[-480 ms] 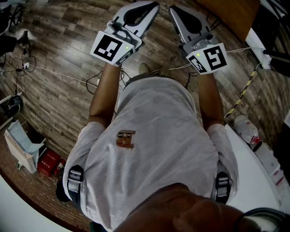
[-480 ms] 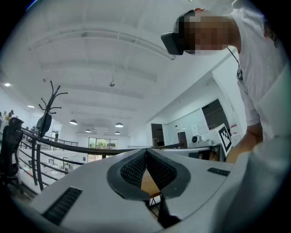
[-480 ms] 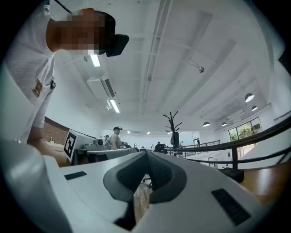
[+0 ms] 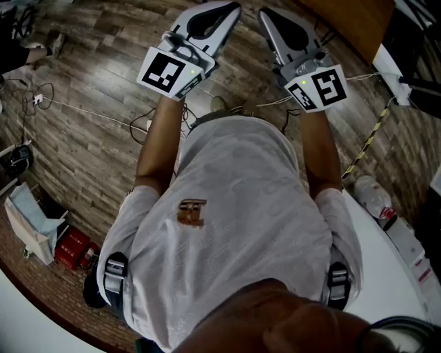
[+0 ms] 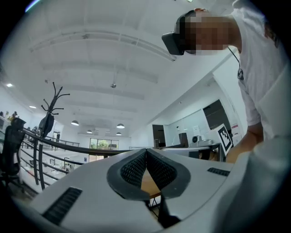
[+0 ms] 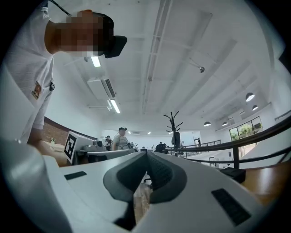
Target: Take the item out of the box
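Observation:
No box and no item show in any view. Both grippers are held out side by side in front of the person's chest, over the wooden floor. In the head view my left gripper [image 4: 231,8] is at upper left with its marker cube [image 4: 169,72] facing the camera. My right gripper [image 4: 265,14] is beside it, with its own marker cube [image 4: 318,88]. In the left gripper view my left gripper [image 5: 146,151] has its ribbed pads [image 5: 134,169] meeting at the tip, with nothing between them. The right gripper view shows my right gripper [image 6: 147,153] likewise shut and empty.
A white table edge [image 4: 386,276] curves along the lower right, with a plastic bottle [image 4: 372,192] on it. Cables [image 4: 89,110] run over the wooden floor [image 4: 89,145]. A bag [image 4: 31,220] and red packets [image 4: 72,247] lie at left. A coat rack [image 6: 174,123] and a railing [image 6: 236,145] stand ahead.
Both grippers stay where they were. At the head view's top left, someone's shoe has shifted a little to the right and up on the floor.

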